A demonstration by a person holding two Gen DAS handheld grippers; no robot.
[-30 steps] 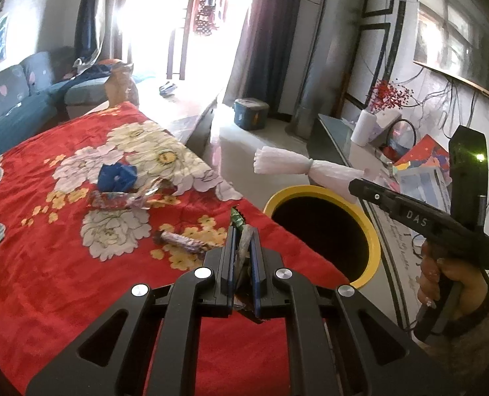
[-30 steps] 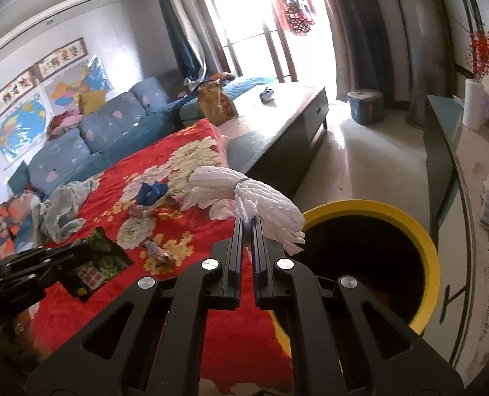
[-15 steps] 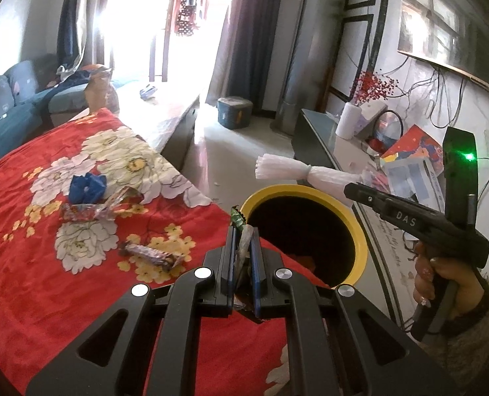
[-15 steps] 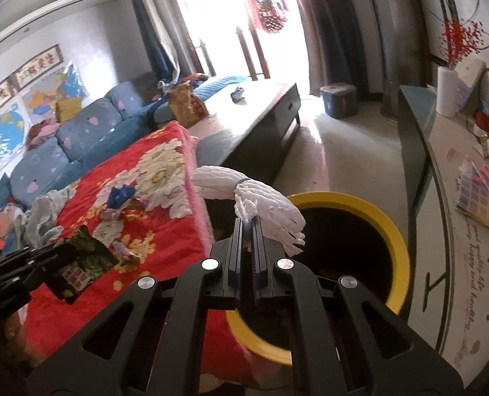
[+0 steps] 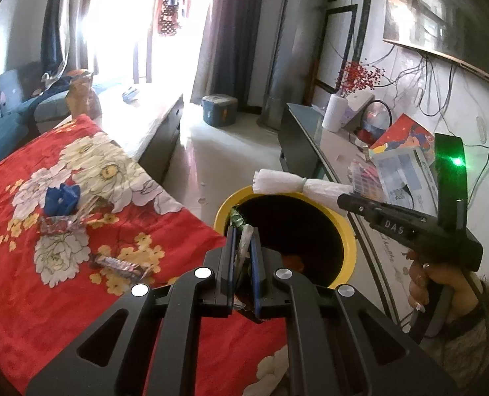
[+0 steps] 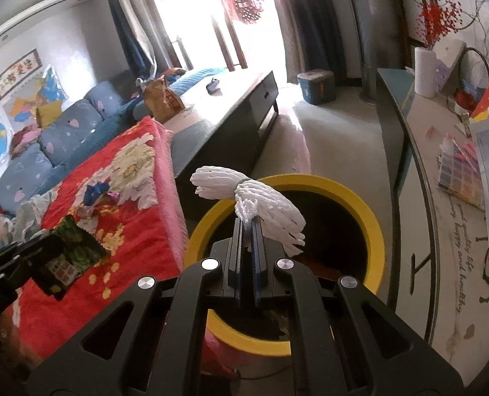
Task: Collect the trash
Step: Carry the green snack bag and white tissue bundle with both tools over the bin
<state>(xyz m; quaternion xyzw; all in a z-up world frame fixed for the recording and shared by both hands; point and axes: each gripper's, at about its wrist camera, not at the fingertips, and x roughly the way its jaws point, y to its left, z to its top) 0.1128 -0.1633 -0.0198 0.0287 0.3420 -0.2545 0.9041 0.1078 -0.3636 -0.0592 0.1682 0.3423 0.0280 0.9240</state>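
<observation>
A yellow-rimmed bin point(image 5: 345, 227) point(image 6: 369, 217) stands beside the red flowered blanket point(image 5: 29, 283) point(image 6: 138, 241). My left gripper point(image 5: 243, 231) is shut on a green and dark snack wrapper point(image 5: 236, 219), whose tip hangs at the bin's near rim; the same wrapper point(image 6: 69, 257) shows at the left of the right wrist view. My right gripper point(image 6: 247, 222) is shut on a white foam net sleeve point(image 6: 264, 203) point(image 5: 290, 183), held over the bin's mouth. On the blanket lie a blue crumpled wrapper point(image 5: 61, 196), a shiny wrapper point(image 5: 59, 224) and a candy bar wrapper point(image 5: 120, 264).
A dark low table point(image 6: 231, 122) stands beyond the blanket, a blue sofa point(image 6: 46, 145) further left. A long grey sideboard point(image 5: 313, 145) with papers, a white vase and cables runs along the right wall. A small blue box point(image 5: 219, 110) sits on the floor.
Both grippers have moved toward the bin, away from the blanket. The foam sleeve now hangs over the bin's opening and the snack wrapper's tip has reached the rim. Both grips are unchanged.
</observation>
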